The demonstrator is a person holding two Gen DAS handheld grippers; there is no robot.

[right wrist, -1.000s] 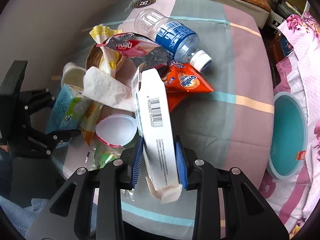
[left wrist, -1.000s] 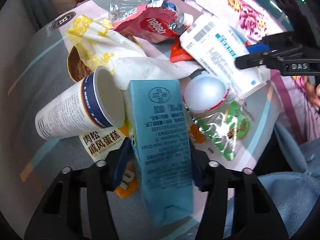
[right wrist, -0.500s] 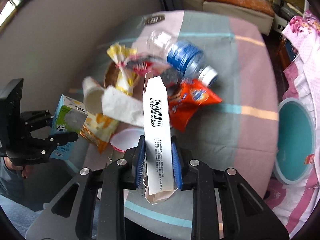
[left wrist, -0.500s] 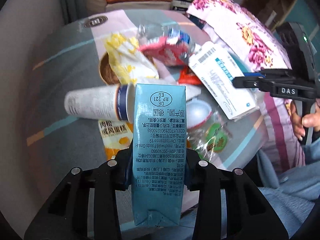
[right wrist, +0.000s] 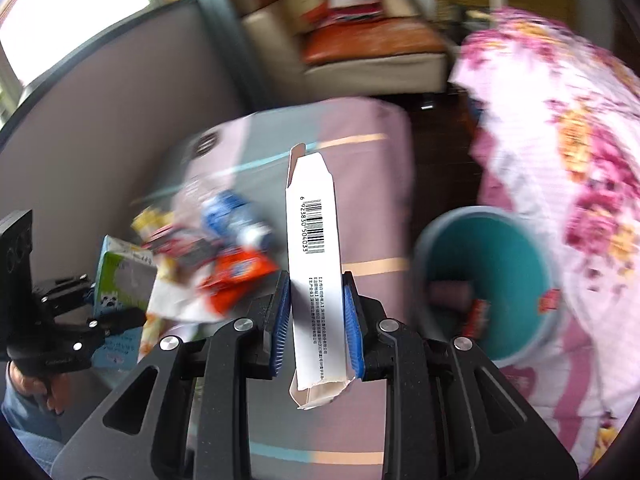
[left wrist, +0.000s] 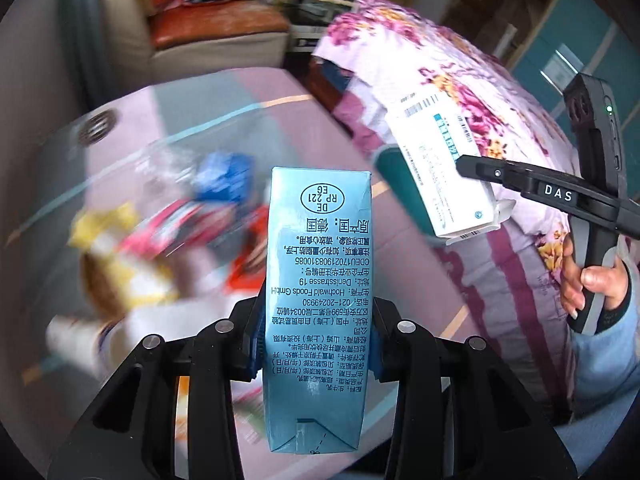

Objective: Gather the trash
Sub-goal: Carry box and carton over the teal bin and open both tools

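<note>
Now both grippers are rising off the heap: left gripper (left wrist: 316, 344) pinching the blue carton (left wrist: 318, 300), right gripper (right wrist: 316, 312) pinching the white box (right wrist: 316, 280), likely nearing the teal bin (right wrist: 486, 280).

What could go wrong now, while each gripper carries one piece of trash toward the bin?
1. The left gripper pinches the blue carton only at its lower half; it might tilt or slip.
2. The white box in the right gripper is open and thin, so it may crush.
3. The teal bin sits off to the side; a drop could miss.
</note>
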